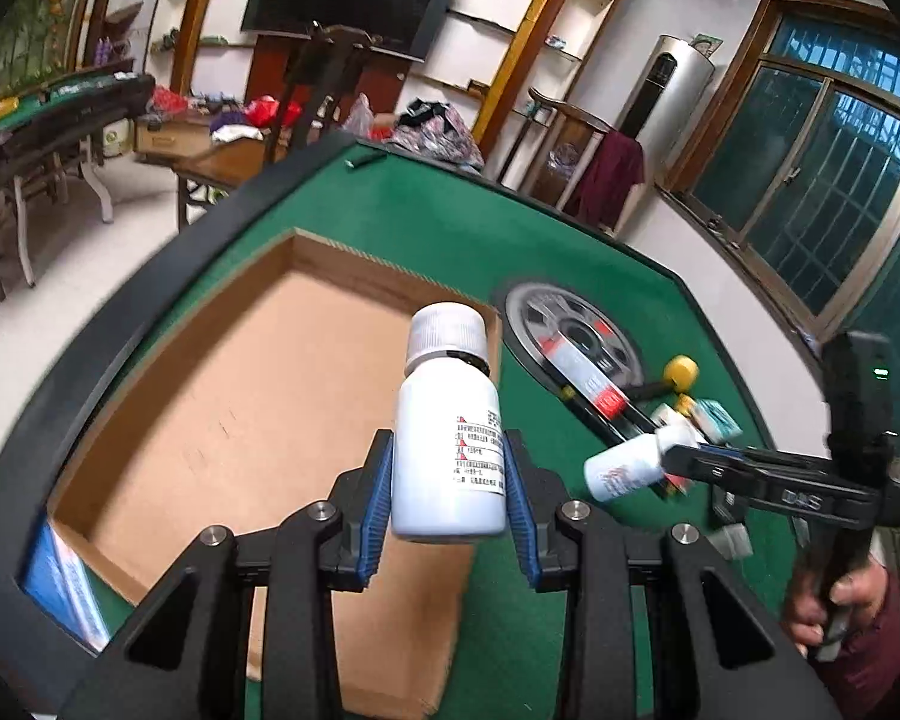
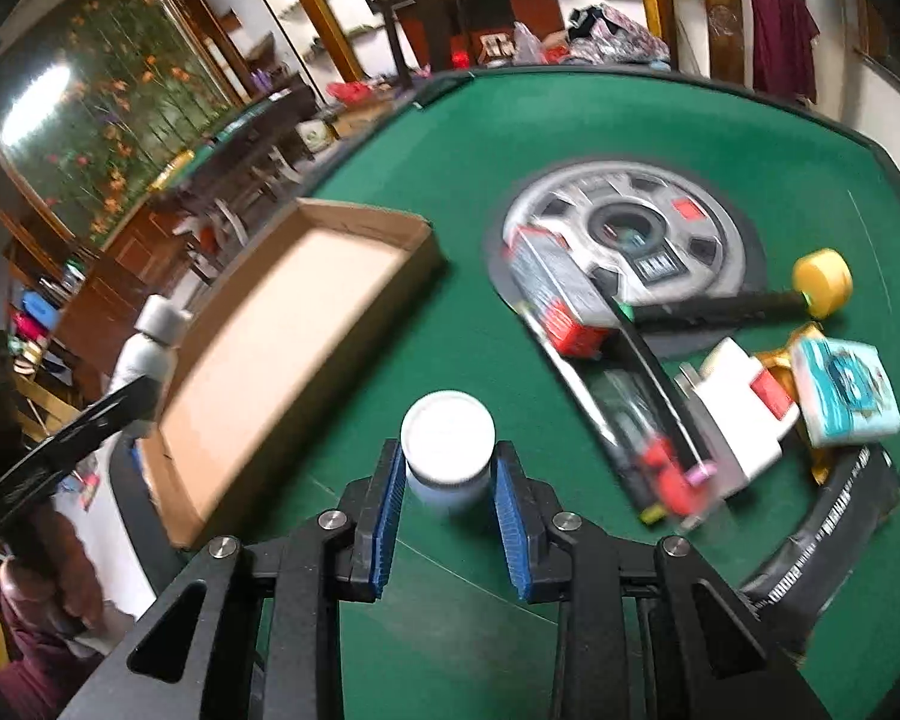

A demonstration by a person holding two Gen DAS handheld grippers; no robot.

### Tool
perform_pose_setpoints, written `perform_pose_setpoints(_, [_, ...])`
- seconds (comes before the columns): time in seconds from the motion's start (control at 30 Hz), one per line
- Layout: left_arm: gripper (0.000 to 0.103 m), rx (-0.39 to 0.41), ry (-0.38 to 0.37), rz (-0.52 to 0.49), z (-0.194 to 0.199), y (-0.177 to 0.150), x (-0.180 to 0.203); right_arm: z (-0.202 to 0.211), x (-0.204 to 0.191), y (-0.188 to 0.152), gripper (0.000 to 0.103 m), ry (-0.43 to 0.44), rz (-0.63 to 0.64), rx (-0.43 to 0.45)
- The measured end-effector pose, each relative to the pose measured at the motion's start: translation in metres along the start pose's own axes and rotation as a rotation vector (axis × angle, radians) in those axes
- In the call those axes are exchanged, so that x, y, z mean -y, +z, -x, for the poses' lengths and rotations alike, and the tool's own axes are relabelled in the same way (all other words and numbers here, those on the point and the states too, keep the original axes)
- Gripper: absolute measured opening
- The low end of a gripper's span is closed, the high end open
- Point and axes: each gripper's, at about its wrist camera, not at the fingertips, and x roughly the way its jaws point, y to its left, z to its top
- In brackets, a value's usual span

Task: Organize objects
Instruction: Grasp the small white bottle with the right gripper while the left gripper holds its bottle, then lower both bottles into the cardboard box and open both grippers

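Transfer step in hand: my left gripper [image 1: 447, 483] clamps a white pill bottle [image 1: 447, 438] above the cardboard tray [image 1: 234, 396], my right gripper [image 2: 447, 483] grips a second white bottle [image 2: 448, 450] over the green table [image 2: 570, 138]; next, I judge, lower into the tray, release.

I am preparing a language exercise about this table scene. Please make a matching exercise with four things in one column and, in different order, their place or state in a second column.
Things:
1. labelled white bottle
2. small white bottle
3. cardboard tray
4. yellow-headed mallet

Places or states:
A. lying on the green table, beside the wheel-shaped centre plate
B. held in the right gripper, seen cap-first
C. open, nothing visible inside
D. held upright in the left gripper, partly above the tray

Pairs: 1-D, 2-B, 3-C, 4-A
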Motion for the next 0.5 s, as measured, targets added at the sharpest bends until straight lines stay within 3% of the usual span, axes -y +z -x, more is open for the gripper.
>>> perform_pose_setpoints(0.3, [0.033, -0.034, 0.042, -0.017, -0.040, 0.034, -0.018, -0.004, -0.057, 0.038, 0.032, 0.077, 0.054, 0.059])
perform_pose_setpoints(0.5, [0.033, -0.090, 0.054, -0.007, -0.086, 0.041, -0.027, -0.053, -0.066, 0.073, 0.032, 0.136, -0.009, -0.043])
